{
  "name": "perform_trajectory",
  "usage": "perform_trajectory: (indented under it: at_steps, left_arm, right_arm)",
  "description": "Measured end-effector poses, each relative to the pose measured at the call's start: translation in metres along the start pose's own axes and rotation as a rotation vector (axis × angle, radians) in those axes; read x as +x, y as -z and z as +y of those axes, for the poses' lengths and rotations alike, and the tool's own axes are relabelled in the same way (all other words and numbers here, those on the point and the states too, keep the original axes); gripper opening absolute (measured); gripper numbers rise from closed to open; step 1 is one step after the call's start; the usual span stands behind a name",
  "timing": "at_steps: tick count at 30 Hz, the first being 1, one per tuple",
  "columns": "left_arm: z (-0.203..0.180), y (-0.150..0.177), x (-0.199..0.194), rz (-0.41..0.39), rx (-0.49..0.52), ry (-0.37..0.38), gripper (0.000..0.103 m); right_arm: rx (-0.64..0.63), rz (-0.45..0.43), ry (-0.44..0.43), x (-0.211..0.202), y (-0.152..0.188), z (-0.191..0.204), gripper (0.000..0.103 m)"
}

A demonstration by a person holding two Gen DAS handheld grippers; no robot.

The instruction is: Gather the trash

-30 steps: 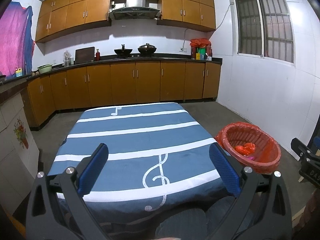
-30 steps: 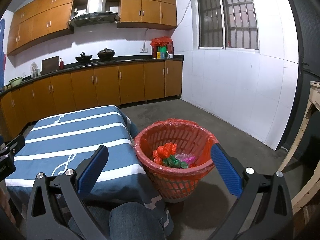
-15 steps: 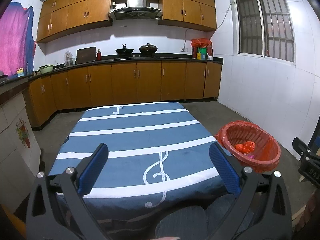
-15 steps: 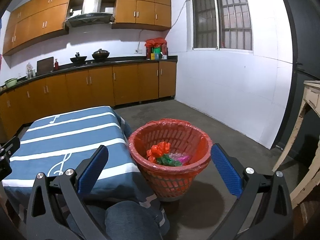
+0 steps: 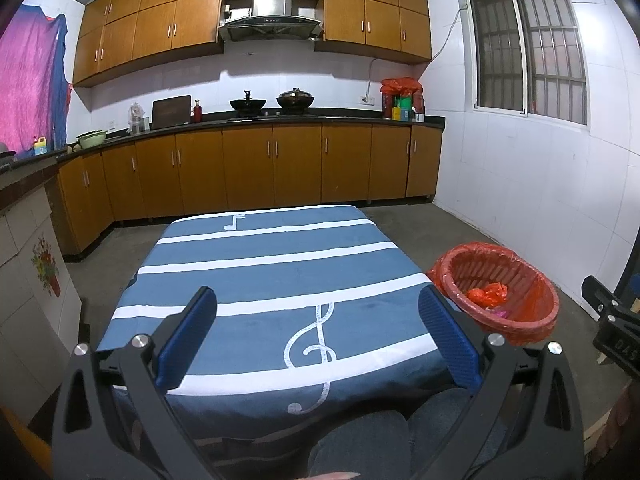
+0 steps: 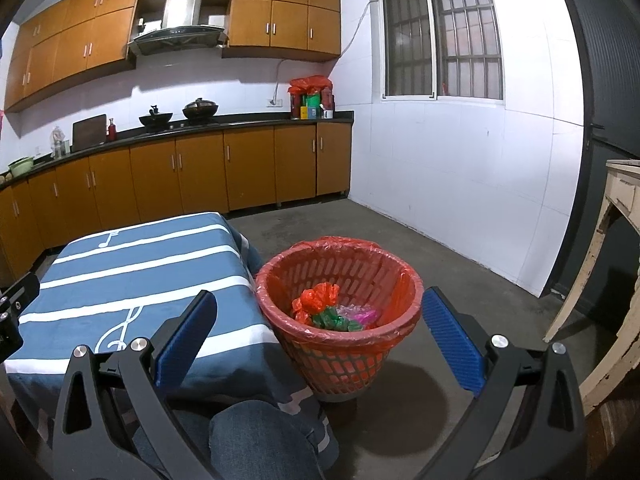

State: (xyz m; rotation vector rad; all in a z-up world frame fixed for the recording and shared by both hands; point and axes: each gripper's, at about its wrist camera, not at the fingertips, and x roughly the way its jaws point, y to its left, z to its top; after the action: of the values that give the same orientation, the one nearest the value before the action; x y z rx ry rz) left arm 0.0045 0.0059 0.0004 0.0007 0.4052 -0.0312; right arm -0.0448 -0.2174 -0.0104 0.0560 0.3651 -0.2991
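Observation:
A red mesh trash basket (image 6: 340,360) with a red plastic liner stands on the floor to the right of the table; it also shows in the left wrist view (image 5: 520,320). Inside lie crumpled wrappers, red (image 6: 316,298), green (image 6: 330,318) and pink (image 6: 360,314). My left gripper (image 5: 318,334) is open and empty over the near part of the table with the blue striped cloth (image 5: 280,272). My right gripper (image 6: 320,336) is open and empty, held before the basket's near rim. No trash shows on the cloth.
Wooden kitchen cabinets (image 5: 280,168) and a dark counter with woks line the back wall. A white wall with a barred window (image 6: 440,32) is on the right. A worn cream wooden table (image 6: 616,280) stands at far right. My knees (image 6: 260,440) are below.
Both grippers have drawn back and risen slightly, so the table and basket look a little smaller and farther. Both stay open and empty.

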Motion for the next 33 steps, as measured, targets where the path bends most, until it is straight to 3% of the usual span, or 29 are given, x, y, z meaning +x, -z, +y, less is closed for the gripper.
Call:
perform_trajectory:
  at_steps: [33]
  left_arm:
    - [0.0046,0.0001,0.0060,0.026,-0.014,-0.002,0.099]
  right_arm:
    - [-0.002,0.034,-0.015,0.0084,0.0015,0.0028,0.101]
